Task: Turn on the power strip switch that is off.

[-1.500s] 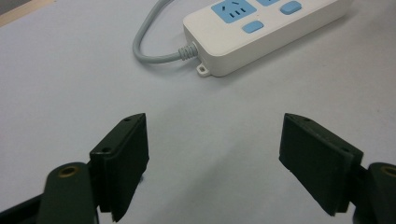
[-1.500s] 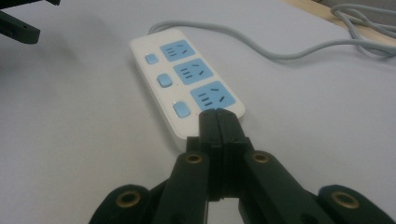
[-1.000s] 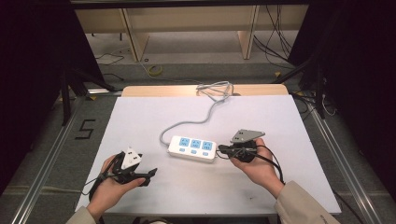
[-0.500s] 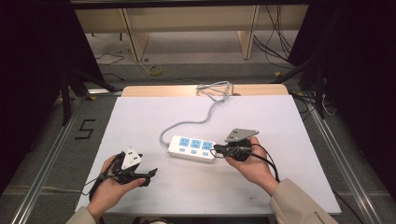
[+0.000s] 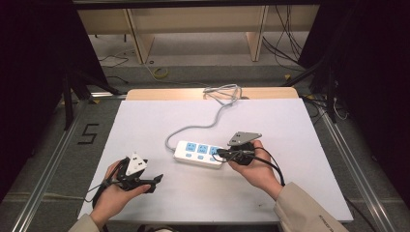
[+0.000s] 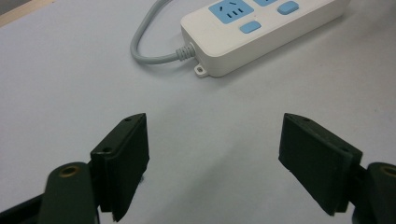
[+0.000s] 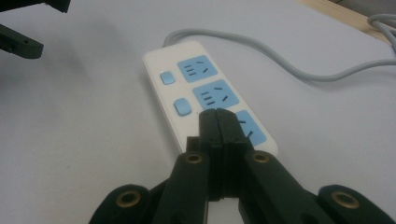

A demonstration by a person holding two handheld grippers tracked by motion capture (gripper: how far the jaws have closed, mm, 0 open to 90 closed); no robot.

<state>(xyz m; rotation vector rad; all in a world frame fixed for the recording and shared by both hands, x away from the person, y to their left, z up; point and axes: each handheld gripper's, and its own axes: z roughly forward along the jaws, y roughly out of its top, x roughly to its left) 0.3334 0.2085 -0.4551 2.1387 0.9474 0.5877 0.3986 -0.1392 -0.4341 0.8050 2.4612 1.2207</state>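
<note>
A white power strip lies mid-worktop, its cable trailing to the far edge. The right tool, jaws together, hovers over, perhaps touching, its nearest socket; the left tool rests with jaws apart near the front-left corner.

One white power strip, three blue sockets, two handheld tools, one table

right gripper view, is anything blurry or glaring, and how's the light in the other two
Right gripper view: the shut right gripper up close is soft, the power strip sharper, no glare. Left gripper view: even light, faint shadows under the left gripper, whose black pads are slightly blurred. High view: the white table is bright, its surroundings fall into dark.
</note>
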